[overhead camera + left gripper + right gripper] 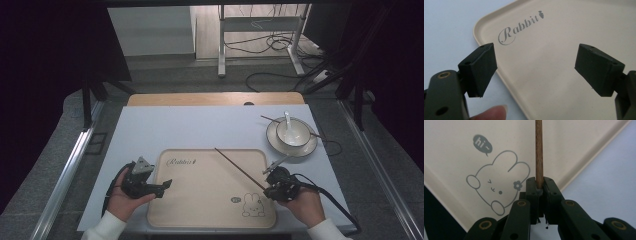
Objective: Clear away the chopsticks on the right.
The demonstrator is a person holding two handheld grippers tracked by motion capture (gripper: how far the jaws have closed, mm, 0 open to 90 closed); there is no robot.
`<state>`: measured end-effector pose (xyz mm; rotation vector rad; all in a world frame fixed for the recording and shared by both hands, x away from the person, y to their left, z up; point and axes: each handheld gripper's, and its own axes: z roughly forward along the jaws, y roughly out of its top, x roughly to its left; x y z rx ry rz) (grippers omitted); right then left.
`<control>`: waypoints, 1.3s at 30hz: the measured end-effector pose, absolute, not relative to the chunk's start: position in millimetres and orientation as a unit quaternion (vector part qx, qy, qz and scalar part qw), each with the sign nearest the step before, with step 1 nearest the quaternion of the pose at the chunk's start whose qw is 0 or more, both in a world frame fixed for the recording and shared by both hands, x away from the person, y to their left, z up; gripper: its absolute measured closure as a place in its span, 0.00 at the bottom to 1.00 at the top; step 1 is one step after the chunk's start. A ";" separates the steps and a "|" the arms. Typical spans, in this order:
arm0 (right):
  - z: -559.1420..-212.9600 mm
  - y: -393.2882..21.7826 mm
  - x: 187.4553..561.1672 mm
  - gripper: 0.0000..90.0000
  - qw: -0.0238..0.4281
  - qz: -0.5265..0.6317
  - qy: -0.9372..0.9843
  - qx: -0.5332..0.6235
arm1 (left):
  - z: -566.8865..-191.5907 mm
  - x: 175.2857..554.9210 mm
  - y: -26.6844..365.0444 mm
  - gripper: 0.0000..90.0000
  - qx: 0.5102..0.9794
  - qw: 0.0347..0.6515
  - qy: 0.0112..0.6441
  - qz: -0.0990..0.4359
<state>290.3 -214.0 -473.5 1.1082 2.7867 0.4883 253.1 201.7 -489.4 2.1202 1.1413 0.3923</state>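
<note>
The right hand-held gripper point(272, 189) has its jaws clamped on the near end of a thin brown wooden chopstick point(239, 169). The stick's long axis runs diagonally away over the beige rounded-rectangle plastic tray point(210, 210), toward its far left, seemingly just above it. The left hand-held gripper point(165, 186) waits wide open and empty at the tray's left rim, so the right hand is the one placed to lay the chopstick down.

High view: tabletop point(150, 130) evenly and brightly lit from above, with faint, soft shadows; surroundings left and right fall into near-black. Gripper views: the tray point(564, 32) is softly focused, near jaws slightly blurred, with no glare; a dark corner lies at lower left.
</note>
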 end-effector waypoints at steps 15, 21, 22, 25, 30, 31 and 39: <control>-489.9 -200.8 286.8 0.92 0.052 0.131 0.928 0.344 | -489.6 252.1 201.4 0.20 0.817 0.342 0.438 0.152; -490.8 -199.8 285.6 0.90 0.060 0.127 0.931 0.336 | -489.6 252.1 201.4 0.20 0.818 0.342 0.438 0.152; -490.8 -199.8 285.6 0.90 0.060 0.127 0.931 0.336 | -489.6 252.1 201.5 0.20 0.818 0.342 0.438 0.152; -489.5 -199.9 285.1 0.82 0.061 0.129 0.932 0.332 | -489.4 252.1 201.9 0.20 0.817 0.342 0.438 0.152; -461.1 -212.9 287.1 0.58 0.089 0.210 0.916 0.329 | -489.6 252.3 202.5 0.20 0.818 0.340 0.438 0.152; -461.1 -212.9 287.1 0.58 0.089 0.210 0.916 0.329 | -489.6 252.3 202.5 0.20 0.818 0.340 0.438 0.152; -420.9 -267.1 303.1 0.47 0.130 0.283 0.877 0.367 | -489.6 253.2 203.6 0.20 0.817 0.342 0.439 0.153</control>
